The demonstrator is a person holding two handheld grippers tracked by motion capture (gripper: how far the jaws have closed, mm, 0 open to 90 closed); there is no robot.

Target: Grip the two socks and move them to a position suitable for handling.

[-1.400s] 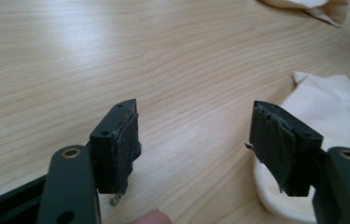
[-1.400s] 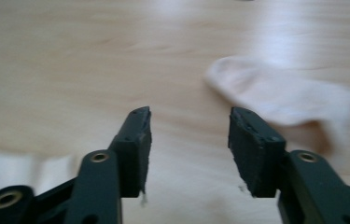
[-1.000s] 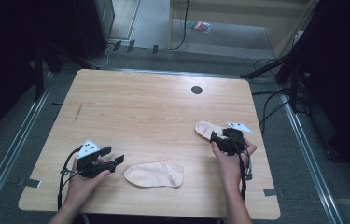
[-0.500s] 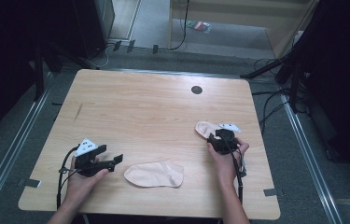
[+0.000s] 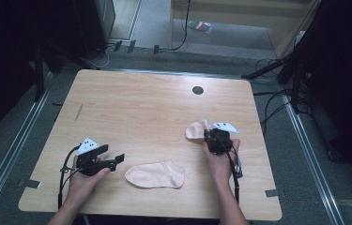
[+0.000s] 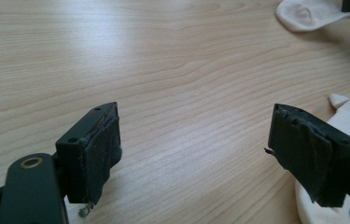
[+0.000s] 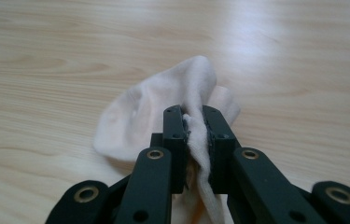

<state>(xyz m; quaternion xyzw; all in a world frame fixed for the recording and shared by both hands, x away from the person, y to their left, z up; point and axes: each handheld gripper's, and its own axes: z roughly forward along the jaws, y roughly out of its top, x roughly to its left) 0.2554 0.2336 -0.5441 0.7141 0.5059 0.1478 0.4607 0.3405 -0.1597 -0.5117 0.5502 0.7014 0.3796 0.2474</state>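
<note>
Here, at the wooden table [image 5: 155, 108]: right gripper [image 7: 195, 140] just closing, now pinched on a fold of pale sock [image 7: 163, 107] near the right edge — left gripper [image 6: 196, 154] spread wide, nothing between, resting just beside the second sock [image 5: 156, 174] lying flat at front centre.

Bare table [image 5: 141, 108] lies open ahead of both hands; between them, only the flat near sock [image 5: 156, 174] blocks the path.

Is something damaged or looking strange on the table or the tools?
The left hand-held gripper has worn pads, ragged at the edges. Otherwise nothing stands out: one sock lies flat.
</note>
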